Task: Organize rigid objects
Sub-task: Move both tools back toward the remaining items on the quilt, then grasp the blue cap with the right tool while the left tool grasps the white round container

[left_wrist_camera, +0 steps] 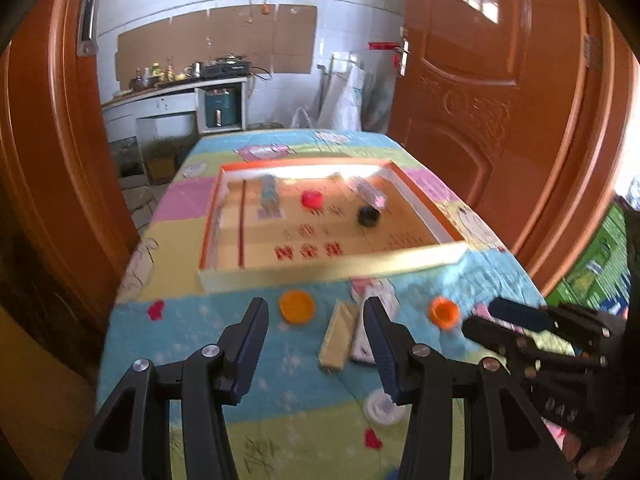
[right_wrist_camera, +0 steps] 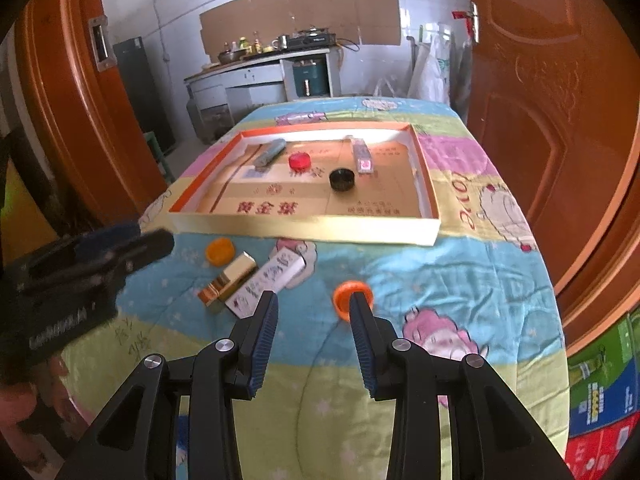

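Left hand-held gripper (left_wrist_camera: 316, 308) hanging spread over the gold box (left_wrist_camera: 338, 334), right hand-held gripper (right_wrist_camera: 314, 300) hanging spread beside the orange cap (right_wrist_camera: 347, 294), tray (right_wrist_camera: 304, 232) sitting farther back

Both looking forward and down along own fingers, from just above the near end of the quilt-covered table (left_wrist_camera: 192, 332), toward the shallow box (right_wrist_camera: 304, 232) and kitchen beyond. Left wrist sitting left, right wrist right; sharing box, table, each catching the other gripper.

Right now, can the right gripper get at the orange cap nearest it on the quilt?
Probably yes. The right gripper is open, the orange cap lies by its right fingertip, apart from the white box, with nothing between.
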Demonstrator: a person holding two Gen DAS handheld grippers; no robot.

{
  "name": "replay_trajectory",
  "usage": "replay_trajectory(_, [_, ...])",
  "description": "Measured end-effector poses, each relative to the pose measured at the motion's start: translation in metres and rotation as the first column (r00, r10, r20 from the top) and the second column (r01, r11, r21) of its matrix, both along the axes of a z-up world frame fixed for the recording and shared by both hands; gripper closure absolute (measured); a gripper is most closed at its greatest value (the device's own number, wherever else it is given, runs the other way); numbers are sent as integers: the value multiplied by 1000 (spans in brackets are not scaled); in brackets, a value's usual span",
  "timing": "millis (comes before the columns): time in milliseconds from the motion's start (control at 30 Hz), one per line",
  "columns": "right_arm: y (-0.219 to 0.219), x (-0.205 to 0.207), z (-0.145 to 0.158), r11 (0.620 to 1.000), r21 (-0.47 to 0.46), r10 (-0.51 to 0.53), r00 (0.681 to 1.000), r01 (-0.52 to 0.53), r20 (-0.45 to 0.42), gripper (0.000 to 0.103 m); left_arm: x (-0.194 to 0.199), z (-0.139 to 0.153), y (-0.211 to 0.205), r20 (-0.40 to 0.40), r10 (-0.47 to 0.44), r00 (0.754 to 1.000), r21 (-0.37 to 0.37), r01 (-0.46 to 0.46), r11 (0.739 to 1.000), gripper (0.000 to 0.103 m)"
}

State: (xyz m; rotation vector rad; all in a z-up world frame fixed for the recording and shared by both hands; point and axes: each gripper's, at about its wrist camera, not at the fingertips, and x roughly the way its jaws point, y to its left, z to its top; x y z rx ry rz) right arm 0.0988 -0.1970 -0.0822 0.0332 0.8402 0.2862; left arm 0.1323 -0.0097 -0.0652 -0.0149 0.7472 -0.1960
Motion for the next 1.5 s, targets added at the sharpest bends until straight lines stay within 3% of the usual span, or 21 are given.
replay_trajectory(100, [-2, -13, -5, 1000, 5, 9, 1000, -9, -10, 62, -14, -12, -4, -19, -26, 999, 4, 26, 1000, 54])
replay_trajectory(233, [9, -41, -13, 994, 15, 105, 994, -104, -17, 57, -26, -23, 4, -35, -9, 999, 0, 9, 1000, 54])
replay_trajectory(400, [42, -78, -29, 961, -20, 277, 961, -278, -15, 57, -32, -25, 19, -31, 35, 999, -20, -36, 999, 54])
replay_trajectory(533, [65, -92, -33, 932, -78, 356, 934, -354, 18, 53, -38, -25, 23, -20, 42, 999, -17, -43, 999, 54])
replay_trajectory(767, [83, -91, -49, 921, -153, 363, 932, -358, 9, 54, -40, -28, 21, -24, 24, 999, -17, -25, 1000, 54])
replay_trajectory(800, [84, -93, -50, 924, -154, 356, 934, -351, 7, 68, -40, -29, 19, -29, 12, 1000, -17, -13, 1000, 54])
replay_trajectory(867, [80, -92, -51, 932, -140, 338, 941, -334, -1, 72, -38, -33, 12, -41, -25, 999, -17, 24, 1000, 54])
replay_trajectory(1100, [46, -95, -42, 959, -113, 263, 964, -258, 27, 72, -36, -49, -27, -68, -146, 987, 31, 148, 989, 54])
replay_trajectory(1300, [26, -94, -44, 972, -97, 218, 976, -214, 30, 72, -25, -62, -44, -93, -145, 985, 81, 153, 985, 54])
replay_trajectory(1500, [22, -90, -46, 977, -86, 200, 980, -197, 27, 72, -20, -69, -43, -112, -139, 984, 66, 147, 987, 54])
